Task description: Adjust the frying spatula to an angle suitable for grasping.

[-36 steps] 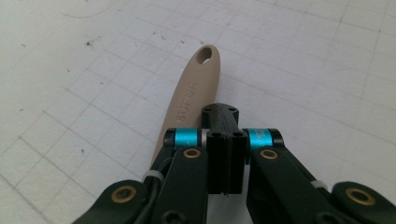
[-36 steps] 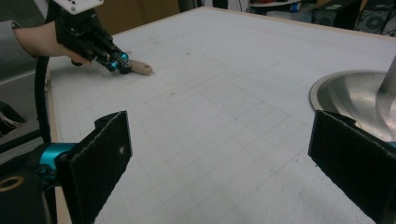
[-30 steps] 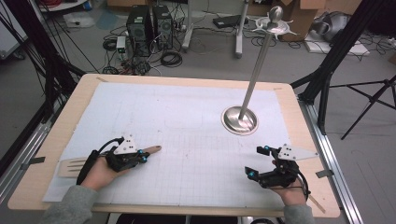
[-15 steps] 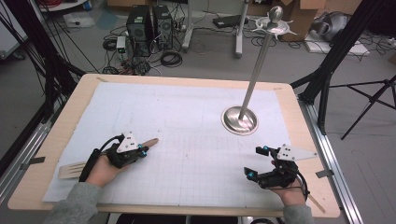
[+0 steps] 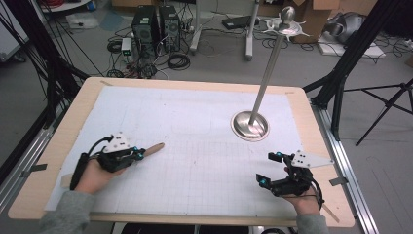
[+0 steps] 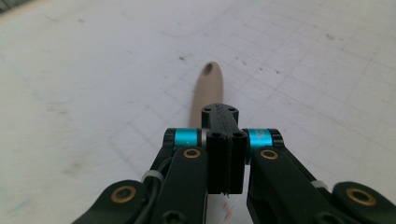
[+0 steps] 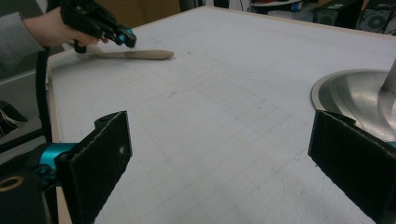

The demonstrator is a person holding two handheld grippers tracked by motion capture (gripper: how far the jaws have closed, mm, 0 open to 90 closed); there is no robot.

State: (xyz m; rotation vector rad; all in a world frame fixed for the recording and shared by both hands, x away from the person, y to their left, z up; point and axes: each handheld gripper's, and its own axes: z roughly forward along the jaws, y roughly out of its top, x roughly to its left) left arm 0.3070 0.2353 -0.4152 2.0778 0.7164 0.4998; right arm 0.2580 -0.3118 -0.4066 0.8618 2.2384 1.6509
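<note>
Pickup step is judged to be in hand: a wooden spatula [image 5: 151, 149], at the left of the table [image 5: 195, 84], is clenched by the left gripper [image 5: 140, 154]. The right gripper [image 5: 267, 169] is held released, empty. Next, carrying toward the metal stand [image 5: 250, 125] is probably needed.

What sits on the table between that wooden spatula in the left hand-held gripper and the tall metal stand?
Nothing visible. The left hand-held gripper is shut on the wooden spatula, and only bare white gridded mat stretches from its handle tip to the metal stand. The right hand-held gripper sits off to the side.
</note>
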